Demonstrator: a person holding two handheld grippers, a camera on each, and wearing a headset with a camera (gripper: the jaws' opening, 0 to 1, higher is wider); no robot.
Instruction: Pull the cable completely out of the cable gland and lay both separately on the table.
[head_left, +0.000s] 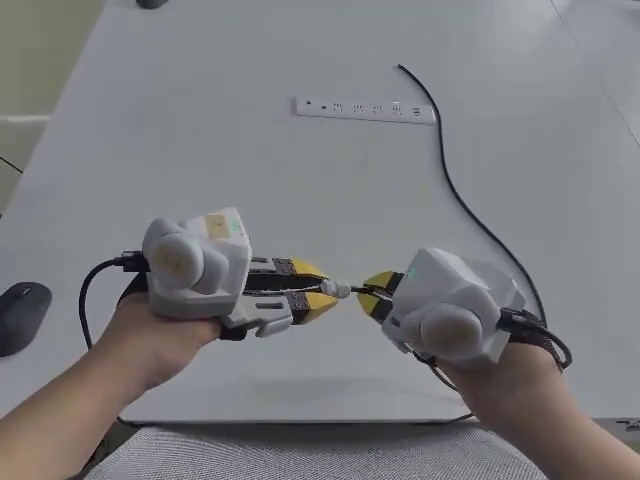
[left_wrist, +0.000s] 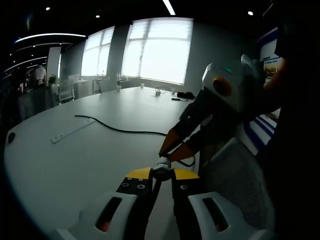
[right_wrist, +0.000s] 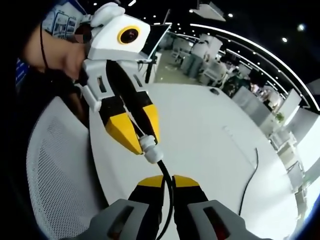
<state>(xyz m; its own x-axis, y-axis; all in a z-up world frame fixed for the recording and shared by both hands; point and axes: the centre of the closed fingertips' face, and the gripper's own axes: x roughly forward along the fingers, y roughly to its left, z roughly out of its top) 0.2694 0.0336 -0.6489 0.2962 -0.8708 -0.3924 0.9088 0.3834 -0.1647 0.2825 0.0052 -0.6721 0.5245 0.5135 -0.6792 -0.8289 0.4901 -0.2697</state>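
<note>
Above the near edge of the bench (head_left: 200, 150), my left gripper (head_left: 325, 292) is clenched on the white cable gland (head_left: 341, 290), its yellow-tipped jaws pinching the fitting from both sides. My right gripper (head_left: 374, 291) faces it nose to nose, jaws closed on the black cable (right_wrist: 165, 172) just beside the gland's mouth. Both pieces hang in the air, clear of the bench. The cable runs straight from the gland into the right jaws, so by my reading it is not yet out. The pull is the step in hand: I would hold the left gripper firm and draw the right one away along the line of the cable, not at an angle, so the cable slides instead of binding inside the gland. One stroke may not free the whole length, and a fresh grip close to the gland may be called for. A power strip (head_left: 365, 109) and a black lead (head_left: 465, 200) lie well apart toward the far side, a mouse (head_left: 22, 310) at the left edge
</note>
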